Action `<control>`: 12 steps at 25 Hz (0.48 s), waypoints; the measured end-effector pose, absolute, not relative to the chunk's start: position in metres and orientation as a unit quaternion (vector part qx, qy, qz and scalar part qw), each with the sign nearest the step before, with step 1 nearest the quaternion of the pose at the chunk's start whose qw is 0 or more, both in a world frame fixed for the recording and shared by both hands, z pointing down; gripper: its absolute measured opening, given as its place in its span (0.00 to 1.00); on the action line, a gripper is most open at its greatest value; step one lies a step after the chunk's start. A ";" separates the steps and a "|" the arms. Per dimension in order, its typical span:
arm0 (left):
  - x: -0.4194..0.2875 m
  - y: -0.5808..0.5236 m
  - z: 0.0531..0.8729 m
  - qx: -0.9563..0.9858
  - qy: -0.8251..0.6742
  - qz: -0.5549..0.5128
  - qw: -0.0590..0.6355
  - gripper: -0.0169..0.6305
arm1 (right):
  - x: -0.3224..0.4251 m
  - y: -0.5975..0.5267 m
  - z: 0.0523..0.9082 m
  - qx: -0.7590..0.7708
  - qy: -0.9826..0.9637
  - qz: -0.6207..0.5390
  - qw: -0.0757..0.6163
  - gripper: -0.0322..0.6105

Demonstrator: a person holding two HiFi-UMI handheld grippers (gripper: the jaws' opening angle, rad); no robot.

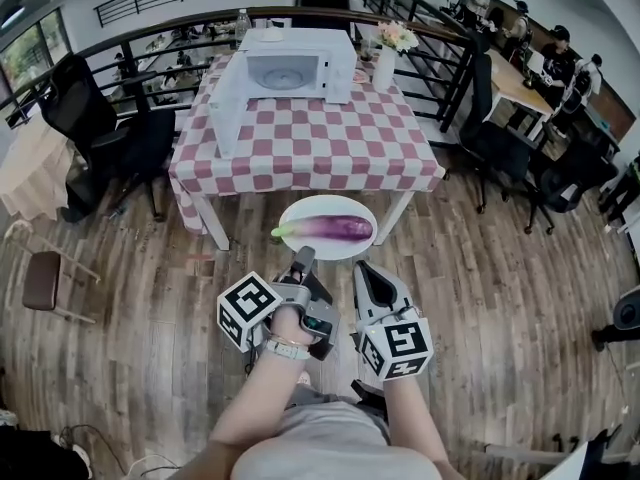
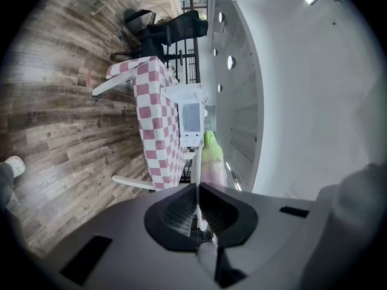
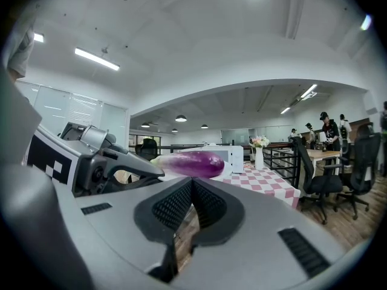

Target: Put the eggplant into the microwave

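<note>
Left gripper is rolled on its side so its jaws line up with the flat plate. Fingers are narrow, pinched on the plate's near rim, and the left gripper view shows the thin white edge running right into them. The eggplant lies lengthwise on that plate, green stem to the left, so it rides as on a tray and isn't squeezed itself.

Right gripper has its jaws closed together with nothing between them. Its tip is just at the plate's near-right rim, I judge to steady it, but I can't tell whether it touches.

The plate is in the air, near me and well short of the checkered table. The microwave sits at the table's far side with its door swung open to the left, cavity ready.

Step in hand looks like carrying the load to the table. The one-sided grip on the rim is the risk: if the plate tilts, the eggplant rolls off
</note>
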State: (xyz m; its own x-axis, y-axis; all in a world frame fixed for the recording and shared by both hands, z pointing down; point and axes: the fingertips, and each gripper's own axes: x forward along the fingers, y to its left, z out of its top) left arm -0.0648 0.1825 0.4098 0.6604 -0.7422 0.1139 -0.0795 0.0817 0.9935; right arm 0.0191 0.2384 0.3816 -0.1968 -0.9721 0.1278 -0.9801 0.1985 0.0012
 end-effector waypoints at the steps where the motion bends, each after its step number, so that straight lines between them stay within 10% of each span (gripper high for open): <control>1: -0.067 0.180 0.409 0.630 -0.328 -0.252 0.658 0.05 | 0.017 0.236 0.381 0.630 -0.774 0.040 0.050 0.09; 12: -0.080 0.158 0.401 0.633 -0.332 -0.260 0.649 0.05 | 0.002 0.207 0.377 0.613 -0.788 0.035 0.046 0.09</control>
